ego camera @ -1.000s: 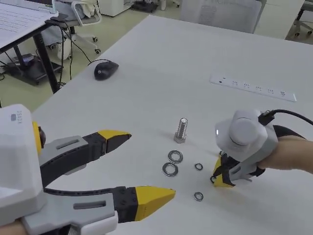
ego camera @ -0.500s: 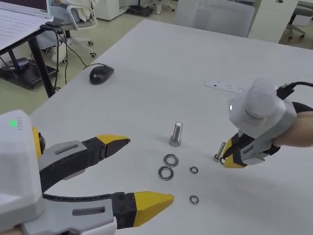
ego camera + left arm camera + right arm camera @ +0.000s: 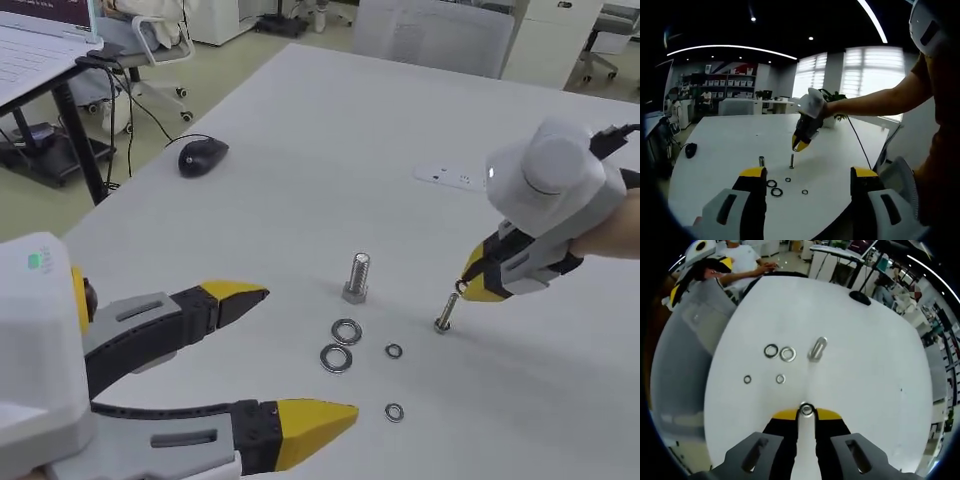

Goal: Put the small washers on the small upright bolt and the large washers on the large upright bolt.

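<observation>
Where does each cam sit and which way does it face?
Head view: on the headset, facing forward-down at the table; left gripper, right gripper and a hand show.
Left gripper view: on the left gripper, facing the right gripper; own open jaws below.
Right gripper view: looks down past shut jaws pinching a small washer.
Shared: large bolt in all three.

Washers (image 3: 346,331) near large bolt (image 3: 357,277), open table (image 3: 300,150) beyond

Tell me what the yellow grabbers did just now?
The right gripper lifted off the table with a small washer pinched in its tips, and now sits just above the small bolt. The left gripper stayed open. The big bolt, big washers and loose small washers stayed put.
</observation>
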Tool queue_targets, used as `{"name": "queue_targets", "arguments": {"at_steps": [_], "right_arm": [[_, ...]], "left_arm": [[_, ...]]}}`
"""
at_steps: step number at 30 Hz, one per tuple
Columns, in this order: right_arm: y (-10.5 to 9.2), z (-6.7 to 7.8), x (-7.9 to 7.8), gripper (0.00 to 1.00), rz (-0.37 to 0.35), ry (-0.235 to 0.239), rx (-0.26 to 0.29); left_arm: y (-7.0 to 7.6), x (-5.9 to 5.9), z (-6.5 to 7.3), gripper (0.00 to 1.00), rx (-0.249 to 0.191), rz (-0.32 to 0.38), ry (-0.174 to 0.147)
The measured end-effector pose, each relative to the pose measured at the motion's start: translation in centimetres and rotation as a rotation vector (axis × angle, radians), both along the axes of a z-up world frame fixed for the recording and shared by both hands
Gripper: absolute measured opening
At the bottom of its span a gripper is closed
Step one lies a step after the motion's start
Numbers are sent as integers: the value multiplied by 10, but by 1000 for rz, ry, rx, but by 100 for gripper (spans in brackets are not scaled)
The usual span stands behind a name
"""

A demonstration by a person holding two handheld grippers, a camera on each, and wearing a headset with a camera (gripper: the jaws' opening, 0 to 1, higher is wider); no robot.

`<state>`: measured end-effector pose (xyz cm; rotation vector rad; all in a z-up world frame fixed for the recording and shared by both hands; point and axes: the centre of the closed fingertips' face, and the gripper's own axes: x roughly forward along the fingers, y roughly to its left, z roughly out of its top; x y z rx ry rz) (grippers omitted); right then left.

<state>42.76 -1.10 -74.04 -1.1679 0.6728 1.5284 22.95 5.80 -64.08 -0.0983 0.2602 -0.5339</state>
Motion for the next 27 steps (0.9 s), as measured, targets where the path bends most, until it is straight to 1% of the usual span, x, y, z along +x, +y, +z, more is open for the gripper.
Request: {"name": "queue_targets", "arguments": {"at_steps": [4, 8, 10, 12, 16, 19, 25, 27], "right_arm": [[1, -1, 1, 12, -2, -3, -2], [1, -5, 2, 12, -1, -4, -14], [1, -8, 3, 12, -4, 5, -19], [1, -10, 3, 12, 0, 3, -25], [3, -10, 3, 12, 0, 7, -26], [1, -14, 4, 12, 1, 5, -43], [1, -13, 5, 12, -4, 14, -40], [1, -13, 6, 12, -1, 10, -41]], "left_arm": [[-1, 1, 1, 68, -3, -4, -4], [0, 1, -1, 68, -1, -3, 0], [1, 0, -1, 68, -2, -2, 2], [1, 0, -2, 68, 0, -1, 2], [3, 0, -3, 68, 1, 3, 5], [4, 0, -3, 68, 3, 4, 7], [4, 2, -3, 68, 1, 8, 6], [4, 2, -3, 68, 3, 6, 7]]}}
